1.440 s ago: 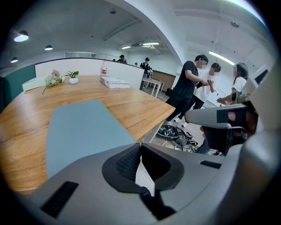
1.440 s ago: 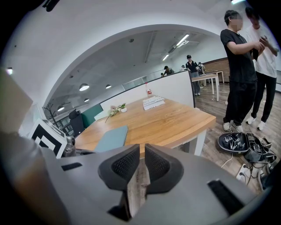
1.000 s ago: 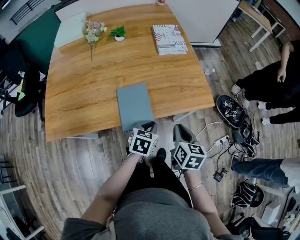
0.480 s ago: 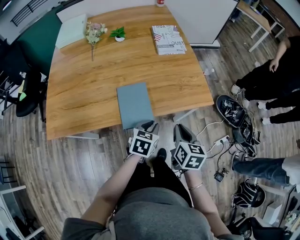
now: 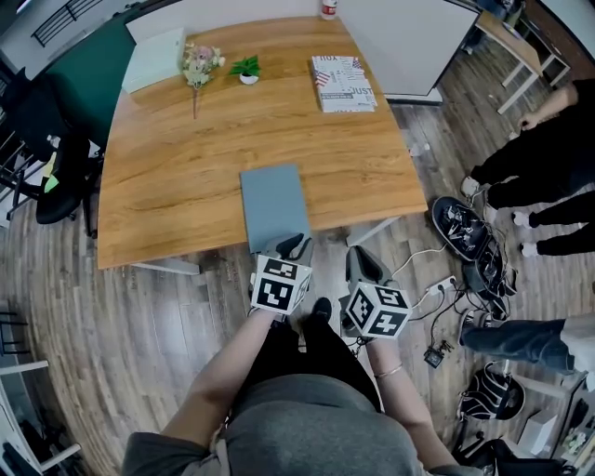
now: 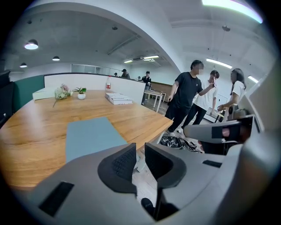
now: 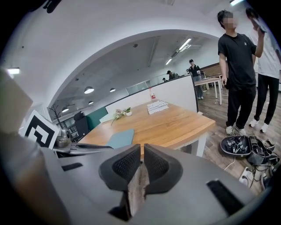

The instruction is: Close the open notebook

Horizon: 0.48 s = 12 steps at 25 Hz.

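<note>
A grey-blue notebook (image 5: pixel 273 206) lies flat and closed on the wooden table (image 5: pixel 177 177), near its front edge. It also shows in the left gripper view as the notebook (image 6: pixel 90 136) and in the right gripper view as the notebook (image 7: pixel 120 137). My left gripper (image 5: pixel 296 247) hovers off the table just past that edge, level with the notebook's near end, shut with nothing in it. To its right, over the floor, my right gripper (image 5: pixel 360 262) is shut and empty too. Neither touches the notebook.
At the table's far side sit a white box (image 5: pixel 155 59), a flower bunch (image 5: pixel 201 63), a small potted plant (image 5: pixel 247 68), a printed book (image 5: pixel 343 83) and a bottle (image 5: pixel 327 7). A black chair (image 5: pixel 56 172) stands left. People, bags (image 5: pixel 460 223) and cables are right.
The head view has shifted a little, so the table sits slightly lower and further right. Both grippers stay by the table's front edge. The notebook has not moved.
</note>
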{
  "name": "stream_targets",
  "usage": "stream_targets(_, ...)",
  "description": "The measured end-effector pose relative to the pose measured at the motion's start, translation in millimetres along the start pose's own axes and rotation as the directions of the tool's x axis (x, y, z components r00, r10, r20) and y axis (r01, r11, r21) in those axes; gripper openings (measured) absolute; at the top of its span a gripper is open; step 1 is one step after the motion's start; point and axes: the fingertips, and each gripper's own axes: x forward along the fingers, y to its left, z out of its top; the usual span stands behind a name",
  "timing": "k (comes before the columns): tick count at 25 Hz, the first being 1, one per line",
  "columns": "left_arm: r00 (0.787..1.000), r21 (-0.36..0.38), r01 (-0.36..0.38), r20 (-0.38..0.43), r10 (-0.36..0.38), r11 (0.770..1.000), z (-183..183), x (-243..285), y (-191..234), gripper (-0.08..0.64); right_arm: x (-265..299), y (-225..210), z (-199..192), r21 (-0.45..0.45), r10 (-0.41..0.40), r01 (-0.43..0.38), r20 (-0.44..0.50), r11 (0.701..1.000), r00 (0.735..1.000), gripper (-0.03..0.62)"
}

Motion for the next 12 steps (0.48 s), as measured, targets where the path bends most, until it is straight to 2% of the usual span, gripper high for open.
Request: stream_targets(12, 0.991, -0.047, -0.076, 0.109, 0.08, 0.996, 24, -30, 28, 0.051, -3, 24, 26, -0.032, 0.054, -0.052, 0.058, 0.998, 0.997, 0.02)
